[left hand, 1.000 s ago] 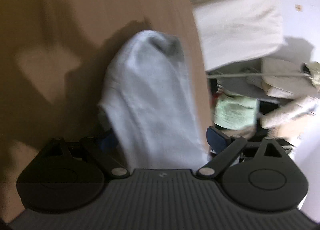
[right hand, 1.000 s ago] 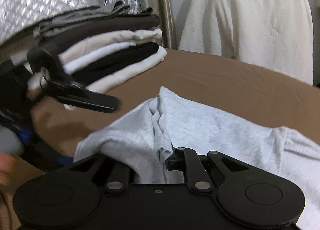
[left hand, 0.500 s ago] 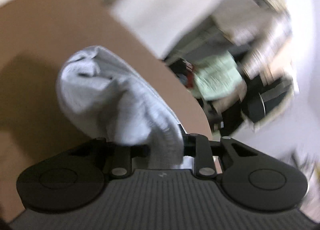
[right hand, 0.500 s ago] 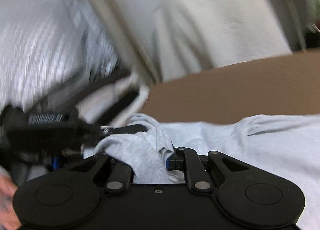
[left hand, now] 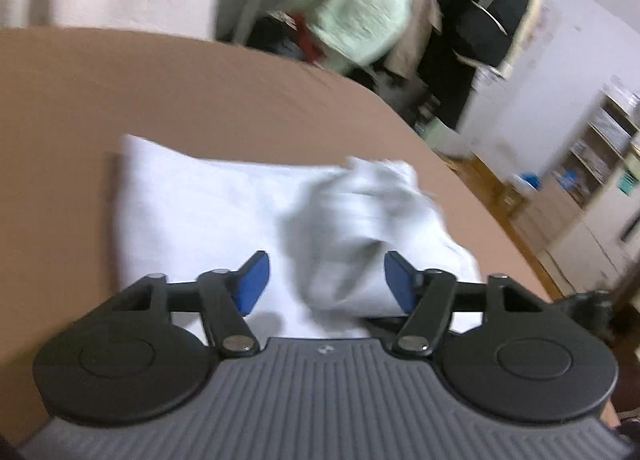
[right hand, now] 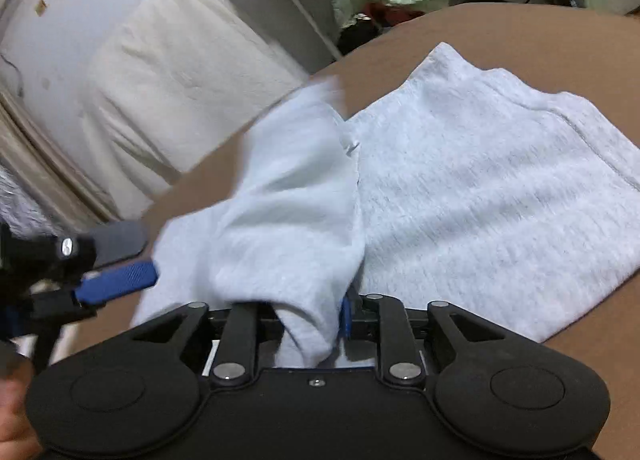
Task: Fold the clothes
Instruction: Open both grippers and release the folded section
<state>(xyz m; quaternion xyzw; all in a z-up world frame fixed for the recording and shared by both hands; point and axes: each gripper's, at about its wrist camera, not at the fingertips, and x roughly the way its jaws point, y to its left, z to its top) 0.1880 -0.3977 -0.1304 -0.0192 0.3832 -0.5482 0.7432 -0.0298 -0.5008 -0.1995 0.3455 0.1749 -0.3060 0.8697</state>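
Right gripper (right hand: pixel 310 316) clamps a fold of the pale grey knit garment (right hand: pixel 480 196), carrying it across the brown table (right hand: pixel 520 36); left gripper (left hand: pixel 326 280) fingers spread, releasing.

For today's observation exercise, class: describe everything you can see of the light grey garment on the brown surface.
The light grey garment looks like soft, heathered knit with a stitched hem along one edge. Most of it lies flat, partly folded, on the brown surface. One bunched section rises from it into the right gripper, whose fingers are closed on the fabric. The left gripper stands open around a blurred fold; whether its pads touch the cloth cannot be told.
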